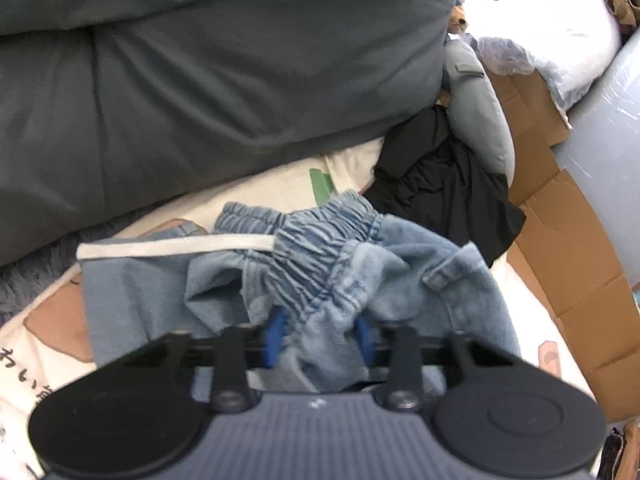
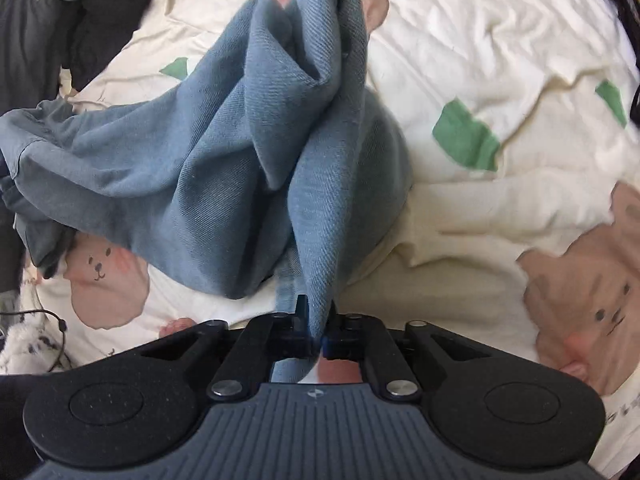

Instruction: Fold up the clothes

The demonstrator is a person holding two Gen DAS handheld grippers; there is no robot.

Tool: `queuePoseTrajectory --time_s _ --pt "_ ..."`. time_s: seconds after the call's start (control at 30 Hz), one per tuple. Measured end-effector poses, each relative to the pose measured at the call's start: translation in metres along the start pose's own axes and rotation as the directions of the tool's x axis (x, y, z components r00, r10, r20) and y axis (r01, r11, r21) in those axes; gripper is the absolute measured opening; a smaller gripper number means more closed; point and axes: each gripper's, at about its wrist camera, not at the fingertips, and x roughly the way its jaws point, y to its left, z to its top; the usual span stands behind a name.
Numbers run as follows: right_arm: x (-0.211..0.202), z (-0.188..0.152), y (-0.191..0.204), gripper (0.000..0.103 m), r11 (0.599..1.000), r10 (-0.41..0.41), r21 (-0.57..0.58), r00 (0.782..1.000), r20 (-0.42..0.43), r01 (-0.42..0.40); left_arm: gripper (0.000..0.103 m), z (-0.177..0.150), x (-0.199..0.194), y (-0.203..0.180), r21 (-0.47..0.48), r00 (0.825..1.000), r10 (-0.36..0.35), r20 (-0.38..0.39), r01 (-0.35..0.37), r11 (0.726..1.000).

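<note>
Denim trousers (image 1: 320, 264) lie bunched on a cream bedsheet (image 2: 500, 60) printed with bears. Left gripper (image 1: 319, 334) pinches the gathered waistband between its blue fingers. Right gripper (image 2: 319, 320) clamps a lifted fold of leg fabric. Black garment (image 1: 444, 192) lies just beyond.

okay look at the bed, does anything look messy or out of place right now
Yes. The blue denim garment is bunched rather than flat, gathered between the left gripper and right gripper. A crumpled black garment lies unfolded by the grey pillow.
</note>
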Motion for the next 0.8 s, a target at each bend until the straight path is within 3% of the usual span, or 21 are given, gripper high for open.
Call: queuePoseTrajectory --time_s 0.2,0.43,0.8 --pt "-0.040 0.028 -0.024 0.002 0.994 -0.084 -0.070 0.995 0.053 0.087 0.016 0.013 -0.014 0.003 -0.013 0.998 -0.021 0.052 0.021 1.000" --pt "-0.084 0.071 -0.059 0.001 0.958 -0.225 -0.156 0.969 0.102 0.239 0.015 0.030 -0.026 -0.014 0.060 0.993 -0.038 0.111 0.032 0.998" --pt "-0.087 0.108 -0.129 0.001 0.878 -0.407 -0.262 0.913 0.029 0.400 0.015 0.048 -0.044 -0.036 0.087 0.983 -0.093 0.159 0.080 0.993"
